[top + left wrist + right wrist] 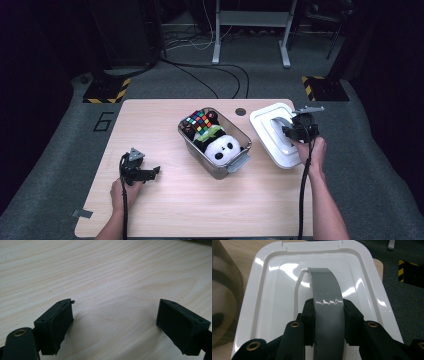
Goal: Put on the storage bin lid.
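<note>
The white lid [276, 134] lies at the right side of the table [165, 210], its long axis running from the far left to the near right, so that one short end points toward the far edge near a small dark grommet [241, 111] and the other reaches out past the table's right edge. Its grey handle [327, 312] arches along that same long axis, and the right gripper [299, 131] has its jaws clamped across the handle's width from both sides, pads pressed on the grey strap. Just left of the lid stands the clear bin [215, 167], set at the same slant, holding a panda plush [222, 148] and a colour cube [201, 121]; the two containers are near each other but a strip of bare wood shows between them. The left gripper [141, 172] rests well apart, at the near left, with its jaws spread wide and nothing between them. Open wood stretches across the whole near half of the table and around the left gripper. The right gripper view gives the glossy rim of the lid, the floor beyond it and the bin's smoky wall at the left; the left gripper view gives pale wood grain under its open pads [60, 326].
</note>
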Demonstrator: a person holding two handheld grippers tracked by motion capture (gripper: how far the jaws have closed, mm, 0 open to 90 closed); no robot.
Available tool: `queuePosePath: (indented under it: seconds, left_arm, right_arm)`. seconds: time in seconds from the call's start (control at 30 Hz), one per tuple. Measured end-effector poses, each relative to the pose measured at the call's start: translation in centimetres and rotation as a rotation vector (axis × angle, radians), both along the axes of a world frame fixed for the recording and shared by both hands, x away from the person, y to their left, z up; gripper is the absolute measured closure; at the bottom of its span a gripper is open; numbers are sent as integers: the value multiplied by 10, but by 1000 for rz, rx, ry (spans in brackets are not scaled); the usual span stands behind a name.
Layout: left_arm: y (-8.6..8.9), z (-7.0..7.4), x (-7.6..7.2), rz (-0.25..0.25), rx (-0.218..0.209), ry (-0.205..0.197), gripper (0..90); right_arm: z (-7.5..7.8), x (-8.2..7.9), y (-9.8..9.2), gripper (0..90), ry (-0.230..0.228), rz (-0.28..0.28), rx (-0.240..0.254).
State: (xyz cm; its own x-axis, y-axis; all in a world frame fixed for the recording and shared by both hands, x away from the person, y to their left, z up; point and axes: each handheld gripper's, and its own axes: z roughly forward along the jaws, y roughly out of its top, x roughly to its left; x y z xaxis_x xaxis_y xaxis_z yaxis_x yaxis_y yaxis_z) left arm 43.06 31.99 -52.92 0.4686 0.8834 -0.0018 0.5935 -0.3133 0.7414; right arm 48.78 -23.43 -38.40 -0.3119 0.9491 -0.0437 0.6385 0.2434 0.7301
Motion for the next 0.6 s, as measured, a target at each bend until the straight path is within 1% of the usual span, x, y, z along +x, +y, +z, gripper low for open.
queuePosePath:
  seconds: [0.17, 0.33, 0.43, 0.6]
  left_arm:
    - [0, 0, 0, 1, 0, 0, 135]
    - [0, 0, 0, 1, 0, 0, 135]
    - [0, 0, 0, 1, 0, 0, 135]
    - [0, 0, 0, 2, -1, 0, 136]
  right_arm:
    - [15, -1, 4, 670, -12, 14, -3]
    - [26, -2, 11, 670, -25, 34, 6]
    - [33, -2, 18, 669, -29, 46, 8]
    - [40, -2, 30, 669, -34, 71, 12]
